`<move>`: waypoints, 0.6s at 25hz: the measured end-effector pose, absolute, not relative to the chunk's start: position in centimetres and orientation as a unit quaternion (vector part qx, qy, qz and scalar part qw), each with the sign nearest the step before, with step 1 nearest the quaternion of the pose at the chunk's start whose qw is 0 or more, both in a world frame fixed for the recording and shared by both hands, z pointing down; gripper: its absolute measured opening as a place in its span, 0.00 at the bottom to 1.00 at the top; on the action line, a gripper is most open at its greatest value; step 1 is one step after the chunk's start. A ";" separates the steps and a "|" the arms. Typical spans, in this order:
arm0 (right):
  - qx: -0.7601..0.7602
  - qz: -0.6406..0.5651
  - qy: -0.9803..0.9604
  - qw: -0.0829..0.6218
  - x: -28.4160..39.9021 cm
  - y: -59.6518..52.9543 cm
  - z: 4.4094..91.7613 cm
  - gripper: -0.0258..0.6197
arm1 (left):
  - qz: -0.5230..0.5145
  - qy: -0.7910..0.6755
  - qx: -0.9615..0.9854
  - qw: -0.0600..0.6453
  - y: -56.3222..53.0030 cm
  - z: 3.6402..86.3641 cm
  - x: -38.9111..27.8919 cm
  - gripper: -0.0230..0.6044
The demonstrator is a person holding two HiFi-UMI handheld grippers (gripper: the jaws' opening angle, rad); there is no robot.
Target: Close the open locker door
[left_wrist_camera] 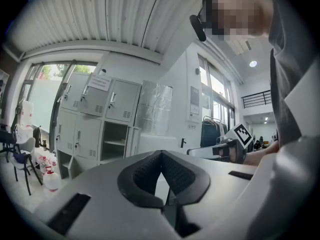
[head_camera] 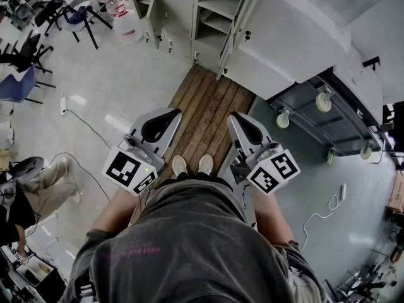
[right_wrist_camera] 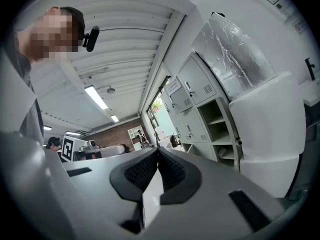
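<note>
Below the person's chest, the left hand-held gripper (head_camera: 168, 113) and right hand-held gripper (head_camera: 237, 115) are both closed and empty. Past the wooden floorboards (head_camera: 203, 100), the locker door (head_camera: 239, 26) stands open, seen edge-on, its top cut off.

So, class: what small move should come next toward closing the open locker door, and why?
Probably a step forward along the brown wooden planks: the pale grey metal locker door stands open ahead, out of reach, while the left claw and right claw are both shut, empty and level.
</note>
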State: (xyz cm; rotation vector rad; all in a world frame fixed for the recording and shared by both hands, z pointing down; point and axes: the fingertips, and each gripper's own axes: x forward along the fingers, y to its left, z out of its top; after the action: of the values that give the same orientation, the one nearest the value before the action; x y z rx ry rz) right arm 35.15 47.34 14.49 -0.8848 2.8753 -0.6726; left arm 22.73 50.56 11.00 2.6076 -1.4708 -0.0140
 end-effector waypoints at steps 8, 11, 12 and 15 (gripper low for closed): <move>-0.290 -0.214 0.933 0.027 34.1 47.4 14.4 0.07 | -0.010 -0.486 0.871 0.072 50.5 11.0 21.7 0.06; -0.291 -0.215 0.932 0.027 33.5 47.9 14.5 0.08 | -0.012 -0.484 0.872 0.074 50.9 11.2 21.1 0.06; -0.291 -0.217 0.931 0.027 33.3 48.0 14.6 0.08 | -0.013 -0.484 0.872 0.075 51.0 11.3 20.9 0.06; -0.298 -0.222 0.928 0.030 32.8 48.2 14.7 0.08 | -0.014 -0.479 0.874 0.077 51.1 11.5 20.4 0.06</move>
State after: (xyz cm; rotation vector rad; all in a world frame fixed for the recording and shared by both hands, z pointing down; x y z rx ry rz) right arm 32.78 48.20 14.72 -0.9181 2.8609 -0.6841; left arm 20.40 51.15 11.48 2.6194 -1.4367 -0.0426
